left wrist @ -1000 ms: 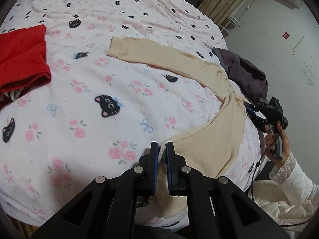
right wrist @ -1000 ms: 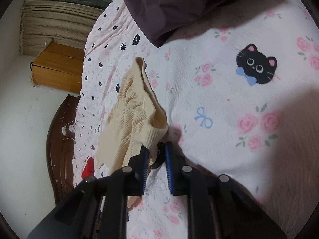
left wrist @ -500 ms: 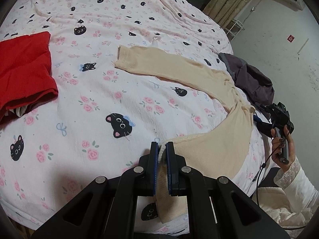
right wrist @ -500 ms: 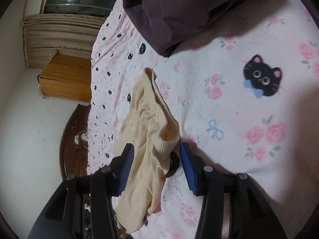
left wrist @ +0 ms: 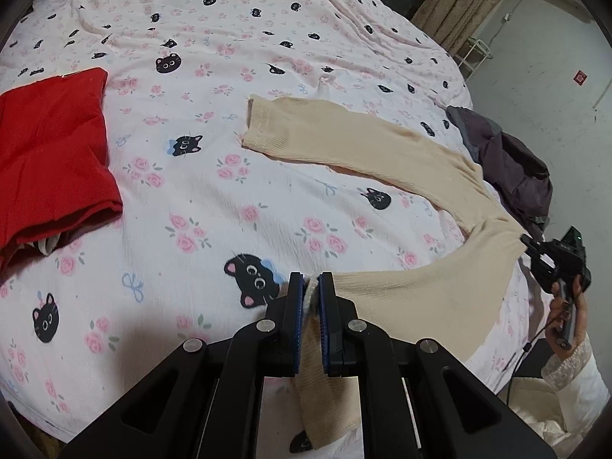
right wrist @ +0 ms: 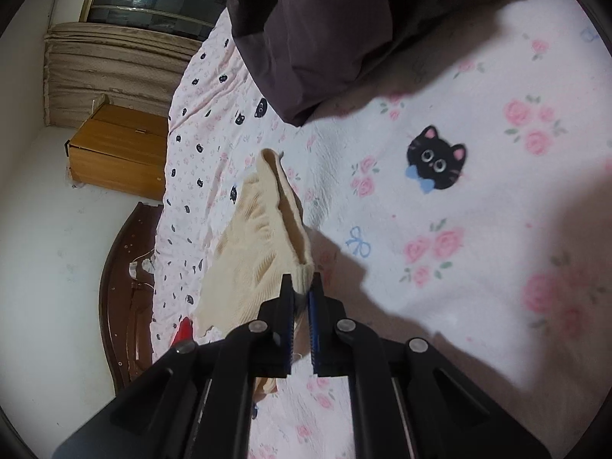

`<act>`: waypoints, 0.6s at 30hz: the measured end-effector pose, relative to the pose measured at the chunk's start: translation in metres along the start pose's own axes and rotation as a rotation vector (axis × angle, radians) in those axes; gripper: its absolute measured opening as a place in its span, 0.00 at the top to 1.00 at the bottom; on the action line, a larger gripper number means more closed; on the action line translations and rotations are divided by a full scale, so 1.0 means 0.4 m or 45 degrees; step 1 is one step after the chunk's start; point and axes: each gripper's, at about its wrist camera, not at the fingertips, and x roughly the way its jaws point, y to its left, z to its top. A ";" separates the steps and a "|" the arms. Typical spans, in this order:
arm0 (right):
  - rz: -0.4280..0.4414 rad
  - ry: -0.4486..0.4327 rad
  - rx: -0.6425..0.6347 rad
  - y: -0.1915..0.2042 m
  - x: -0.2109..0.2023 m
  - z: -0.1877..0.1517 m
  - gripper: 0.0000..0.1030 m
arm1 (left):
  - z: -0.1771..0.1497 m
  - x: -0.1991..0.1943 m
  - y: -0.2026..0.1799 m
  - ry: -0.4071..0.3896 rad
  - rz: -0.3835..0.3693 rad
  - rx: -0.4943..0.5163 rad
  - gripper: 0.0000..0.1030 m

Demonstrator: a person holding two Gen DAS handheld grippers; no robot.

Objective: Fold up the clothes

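Observation:
A beige knit sweater [left wrist: 382, 149] lies on the cat-print bed sheet [left wrist: 214, 199], one sleeve stretched toward the middle of the bed. My left gripper [left wrist: 310, 279] is shut on its ribbed edge near the front of the bed, with fabric hanging below the pads. In the right wrist view my right gripper [right wrist: 302, 287] has its jaws closing on another ribbed edge of the sweater [right wrist: 252, 244], lifted slightly off the sheet. The right gripper [left wrist: 531, 244] also shows in the left wrist view at the bed's right side, held by a hand [left wrist: 566, 317].
A folded red garment [left wrist: 49, 153] lies at the left of the bed. A dark purple garment [left wrist: 508, 168] is heaped at the right edge, close above my right gripper [right wrist: 325, 19]. A wooden cabinet [right wrist: 118, 149] and dark headboard [right wrist: 122, 287] stand beyond the bed.
The right jaws opened wide around the sweater's edge, then closed on it. The left gripper kept its grip and shifted a little, so the sweater lies more spread out.

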 end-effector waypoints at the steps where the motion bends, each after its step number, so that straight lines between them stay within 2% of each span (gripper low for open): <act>1: -0.006 -0.006 -0.009 0.000 -0.013 -0.001 0.93 | 0.006 0.004 -0.001 0.004 0.013 0.000 0.94; 8: 0.008 -0.026 -0.035 0.013 -0.070 0.006 0.93 | 0.057 0.020 -0.007 0.032 0.127 0.020 0.94; 13: -0.072 0.008 -0.056 0.014 -0.055 0.010 0.93 | 0.068 0.082 -0.001 0.139 0.196 0.026 0.93; 16: -0.143 0.029 -0.037 -0.012 -0.026 0.005 0.93 | 0.062 0.086 0.004 0.127 0.214 0.012 0.89; 18: -0.180 0.050 -0.040 -0.026 -0.010 -0.001 0.90 | 0.057 0.076 0.013 0.103 0.209 -0.016 0.82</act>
